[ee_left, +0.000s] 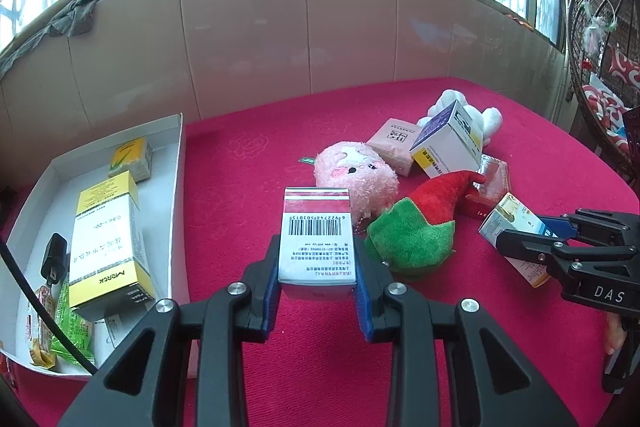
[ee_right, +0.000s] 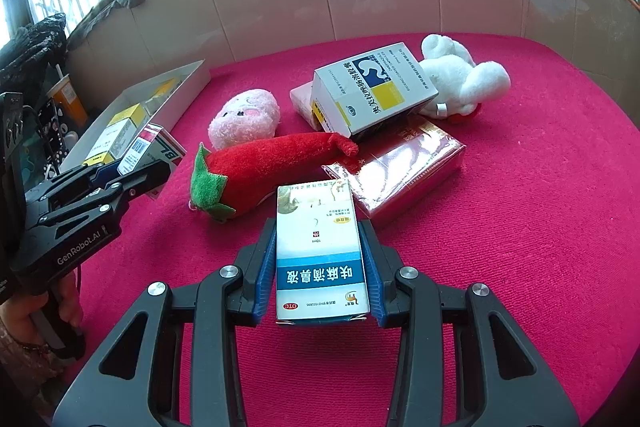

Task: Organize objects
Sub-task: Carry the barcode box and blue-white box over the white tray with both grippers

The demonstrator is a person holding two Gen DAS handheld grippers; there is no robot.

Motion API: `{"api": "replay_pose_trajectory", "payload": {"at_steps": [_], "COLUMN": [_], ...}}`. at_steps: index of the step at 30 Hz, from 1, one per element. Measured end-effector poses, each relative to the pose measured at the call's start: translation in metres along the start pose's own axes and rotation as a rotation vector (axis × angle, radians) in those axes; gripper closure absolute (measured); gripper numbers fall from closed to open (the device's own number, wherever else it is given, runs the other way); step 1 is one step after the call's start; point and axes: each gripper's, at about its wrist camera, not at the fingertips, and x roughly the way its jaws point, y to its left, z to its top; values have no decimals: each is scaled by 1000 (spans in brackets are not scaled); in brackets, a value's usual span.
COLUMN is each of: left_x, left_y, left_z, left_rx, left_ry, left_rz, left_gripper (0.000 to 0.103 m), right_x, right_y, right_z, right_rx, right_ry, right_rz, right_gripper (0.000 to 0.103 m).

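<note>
My left gripper [ee_left: 318,247] is shut on a red-and-white barcode box [ee_left: 316,239], held just above the red cloth. In the right wrist view the same left gripper [ee_right: 140,167] shows at the left with that barcode box [ee_right: 150,147]. My right gripper [ee_right: 320,227] is shut on a blue-and-white medicine box [ee_right: 318,251]; the left wrist view shows this right gripper [ee_left: 516,239] and its blue-and-white box [ee_left: 510,223] at the right. A white tray [ee_left: 178,163] at the left holds a yellow-and-white box [ee_left: 108,243] and smaller items.
On the red cloth lie a pink plush [ee_right: 244,119], a red chili plush [ee_right: 260,171], a white plush [ee_right: 460,79], a white-and-yellow box [ee_right: 372,87], a pink box [ee_left: 394,145] and a shiny red pack [ee_right: 404,167]. A tiled wall stands behind.
</note>
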Motion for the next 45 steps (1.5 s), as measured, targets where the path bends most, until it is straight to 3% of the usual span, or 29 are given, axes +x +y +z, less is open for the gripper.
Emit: {"api": "replay_pose_trajectory", "payload": {"at_steps": [32,45], "left_x": [-29,-39], "left_y": [12,7], "left_z": [-4,-6], "left_rx": [-71,-54], "left_ry": [-152,-210], "left_rz": [105,112], "left_gripper": [72,72], "right_x": [-25,-27], "right_y": [8,19], "right_z": [0,-2], "right_rx": [-48,-103], "right_ry": [-135,-155], "right_rz": [-98,-122], "right_gripper": [65,65]}}
